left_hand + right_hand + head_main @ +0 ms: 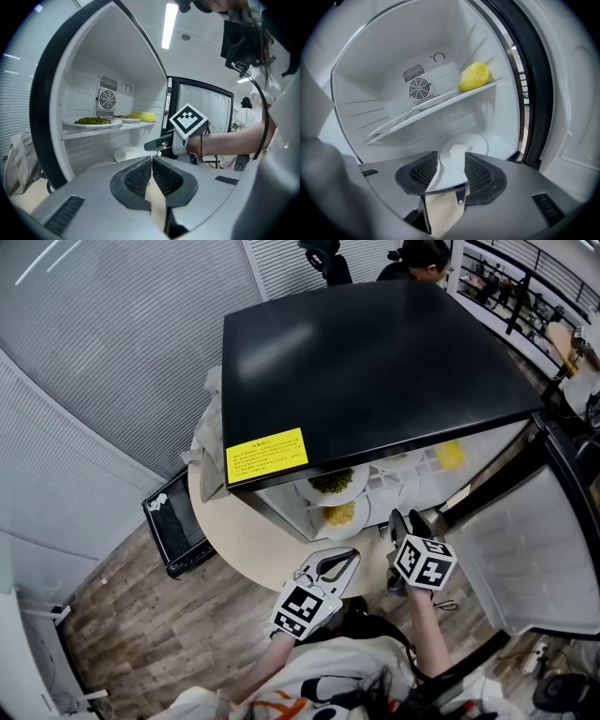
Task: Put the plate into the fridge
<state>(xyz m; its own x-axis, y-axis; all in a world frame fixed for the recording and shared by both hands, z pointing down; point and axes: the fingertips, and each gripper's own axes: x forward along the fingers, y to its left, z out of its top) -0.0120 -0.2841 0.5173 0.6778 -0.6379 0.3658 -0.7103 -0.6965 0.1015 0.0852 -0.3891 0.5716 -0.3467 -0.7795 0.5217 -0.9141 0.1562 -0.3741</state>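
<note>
A small black-topped fridge stands open on a round table. On its shelf sit a plate of green food, a second plate and a yellow lump. Another plate lies on the fridge floor; from the head view that low plate carries something yellow. My right gripper points into the lower compartment just short of this plate, jaws open, nothing pressed between the pads. My left gripper hangs back in front of the fridge, shut and empty. It sees the right gripper beside it.
The fridge door stands open to the right. A black box lies on the wooden floor left of the table, and a cloth bag hangs at the fridge's left. A person is behind the fridge.
</note>
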